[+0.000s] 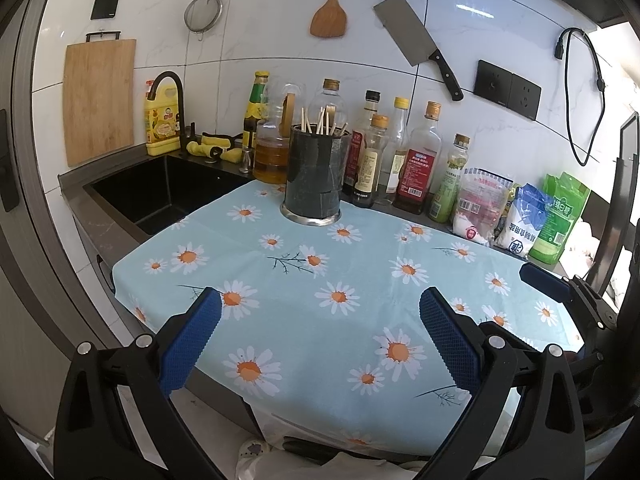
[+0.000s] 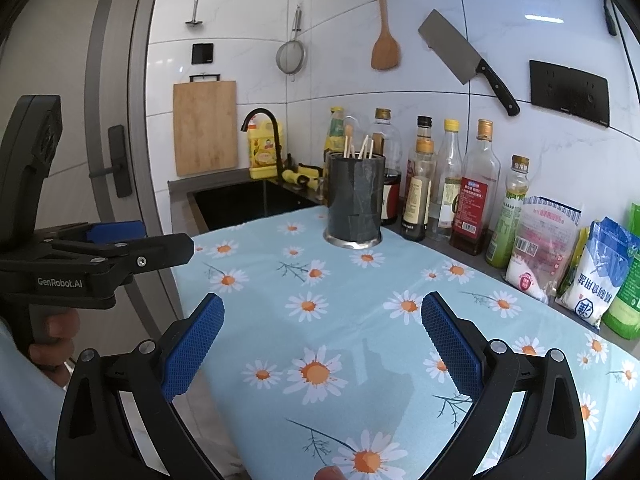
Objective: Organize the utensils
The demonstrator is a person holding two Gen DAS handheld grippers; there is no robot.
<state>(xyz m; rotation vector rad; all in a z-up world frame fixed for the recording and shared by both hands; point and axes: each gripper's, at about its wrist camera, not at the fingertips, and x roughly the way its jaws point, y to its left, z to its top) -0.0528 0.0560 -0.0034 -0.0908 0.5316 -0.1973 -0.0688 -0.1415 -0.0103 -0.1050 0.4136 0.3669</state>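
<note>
Nearest us, our left claw and right claw both gape wide and empty above the daisy cloth on the bench. Beyond stands the dark holder with chopsticks upright inside: light, stiff, thin, probably slippery; pinch mid-shaft. Glass bottles crowd just behind.

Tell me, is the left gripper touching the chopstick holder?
Apart. The left wrist view shows the open left gripper well short of the chopstick holder, flowered cloth between.

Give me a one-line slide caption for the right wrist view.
Open right tongs hover over the daisy tablecloth, empty, facing the dark utensil holder of chopsticks; the left tongs wait alongside.
</note>
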